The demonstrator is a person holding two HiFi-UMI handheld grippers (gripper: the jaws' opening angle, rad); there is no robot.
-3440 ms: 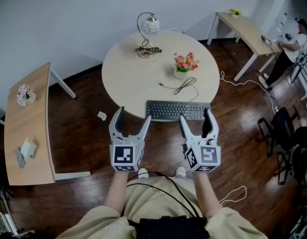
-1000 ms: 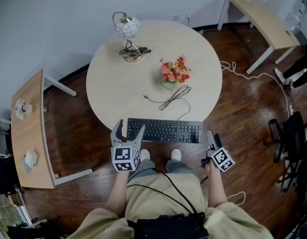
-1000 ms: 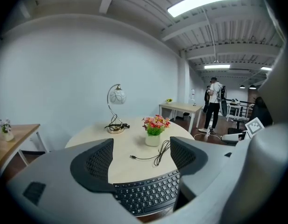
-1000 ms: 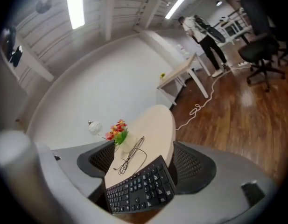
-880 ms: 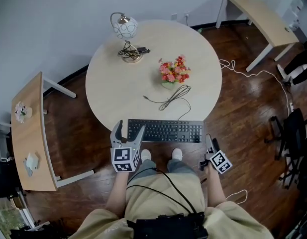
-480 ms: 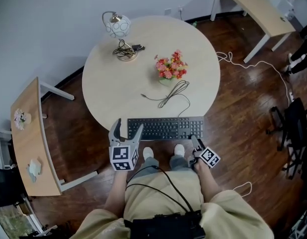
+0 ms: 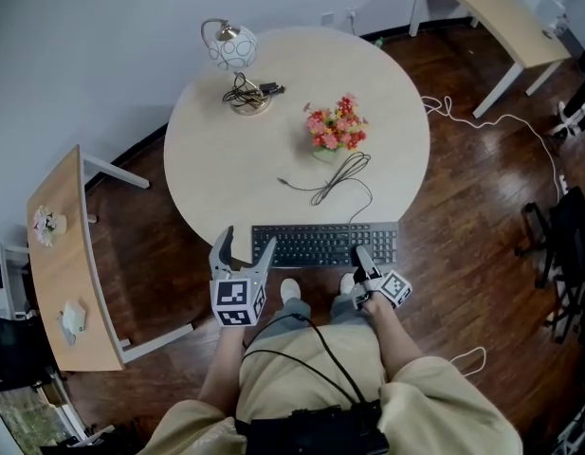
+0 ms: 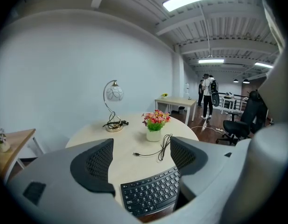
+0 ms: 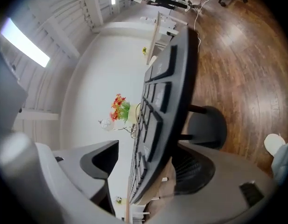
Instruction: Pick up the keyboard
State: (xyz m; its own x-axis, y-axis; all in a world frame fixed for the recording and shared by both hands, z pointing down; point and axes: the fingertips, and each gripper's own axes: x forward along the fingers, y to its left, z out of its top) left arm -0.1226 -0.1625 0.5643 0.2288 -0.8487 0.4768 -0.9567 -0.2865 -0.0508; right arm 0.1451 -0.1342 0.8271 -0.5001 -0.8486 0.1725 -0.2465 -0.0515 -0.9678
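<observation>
The black keyboard lies at the near edge of the round table, its cable coiled behind it. My left gripper hovers open just before the keyboard's left end; in the left gripper view the keys show low between its spread jaws. My right gripper, rolled onto its side, is at the keyboard's front right edge. In the right gripper view the keyboard runs between its jaws, which are closing; one jaw is beneath it and a gap is left to the other.
On the table stand a globe lamp and a pot of flowers. A side desk is at the left, another desk at the top right. A white cable and a chair are on the wooden floor at the right.
My right gripper has moved left and down from beside the keyboard's right end to its front edge, rolling over, so the keyboard is now between its jaws. The left gripper has stayed put.
</observation>
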